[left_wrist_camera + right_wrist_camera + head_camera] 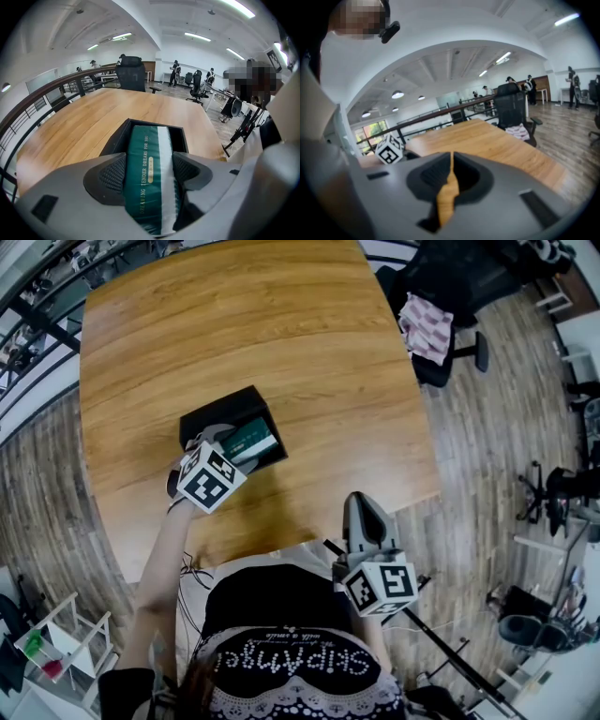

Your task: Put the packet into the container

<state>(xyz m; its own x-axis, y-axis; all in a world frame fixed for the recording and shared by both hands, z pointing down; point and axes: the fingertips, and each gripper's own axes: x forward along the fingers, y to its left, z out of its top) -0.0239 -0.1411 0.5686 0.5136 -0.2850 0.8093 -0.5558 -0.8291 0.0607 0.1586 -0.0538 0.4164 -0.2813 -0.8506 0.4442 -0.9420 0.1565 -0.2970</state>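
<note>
Left gripper [149,172]: clamped on the green packet [145,150], whose far end sits in the black container [116,137].
Right gripper [451,174]: jaws together, empty, at the table [281,324] edge.

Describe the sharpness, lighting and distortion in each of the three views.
Head view: sharp and evenly lit, but the fisheye bows the edges of the table. Left gripper view: print on the packet is legible; dark corners, a mosaic patch at upper right. Right gripper view: soft all over, the right hand-held gripper blurred, a mosaic patch at upper left.
</note>
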